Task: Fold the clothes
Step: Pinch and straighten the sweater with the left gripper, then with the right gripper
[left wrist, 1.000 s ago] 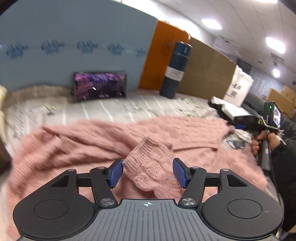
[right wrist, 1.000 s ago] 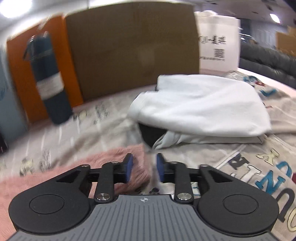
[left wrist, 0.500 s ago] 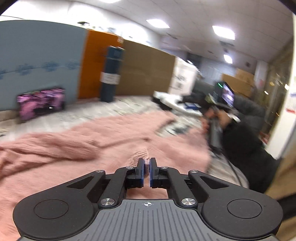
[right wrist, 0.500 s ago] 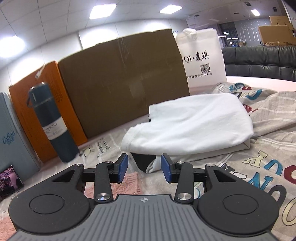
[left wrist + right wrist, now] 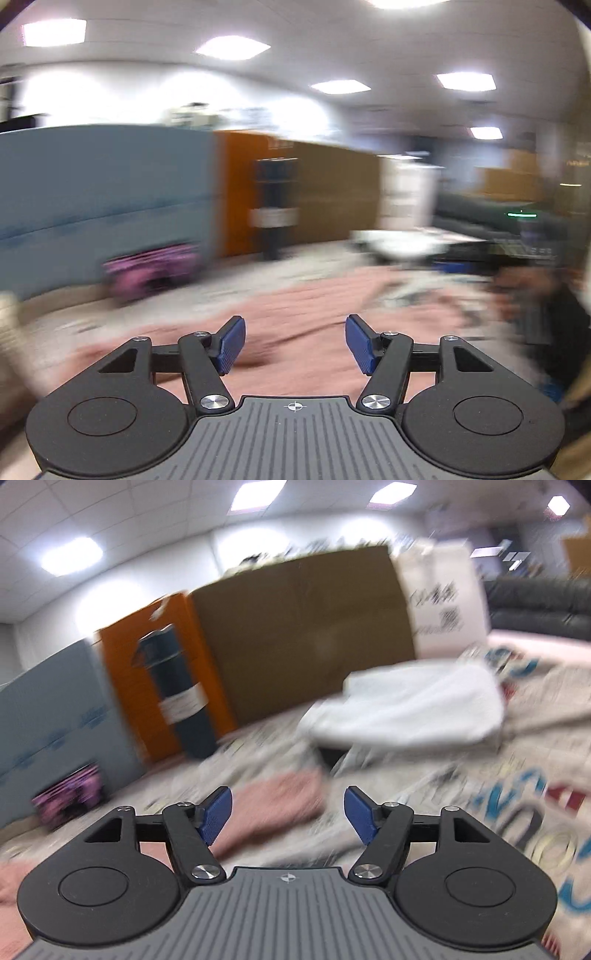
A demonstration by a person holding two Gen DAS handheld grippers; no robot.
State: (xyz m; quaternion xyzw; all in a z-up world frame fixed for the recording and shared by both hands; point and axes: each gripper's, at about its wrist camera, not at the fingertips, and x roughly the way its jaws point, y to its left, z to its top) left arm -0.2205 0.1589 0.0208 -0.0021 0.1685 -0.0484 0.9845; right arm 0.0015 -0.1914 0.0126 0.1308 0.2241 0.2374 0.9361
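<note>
Both views motion-blurred. Left hand-held gripper [image 5: 294, 341]: blue pads wide apart, nothing between them, raised over the pink sweater [image 5: 306, 332]. Sweater lies spread on the table [image 5: 236, 288], filling the near and middle of the left wrist view; folds and edges too smeared to read.

Right hand-held gripper [image 5: 288, 814]: pads also wide apart, holding nothing. A corner of the pink sweater [image 5: 280, 797] shows just beyond and between the pads, running off to the near left; cannot tell if it touches either pad. Printed cloth [image 5: 517, 805] with big coloured letters covers the table to the right.

Far right in right wrist view: folded white garment [image 5: 413, 705] lying on something dark. Behind it a brown cardboard panel [image 5: 303, 627] standing upright, white paper bag [image 5: 443, 594] to its right, orange panel [image 5: 122, 675] to its left. Dark blue bottle [image 5: 177, 694] stands upright in front of the orange panel. Grey-blue board [image 5: 48, 720] far left, a purple-pink item [image 5: 68, 797] at its foot.

Left wrist view, far right edge: dark blurred shape, likely the person's other arm, unclear.
</note>
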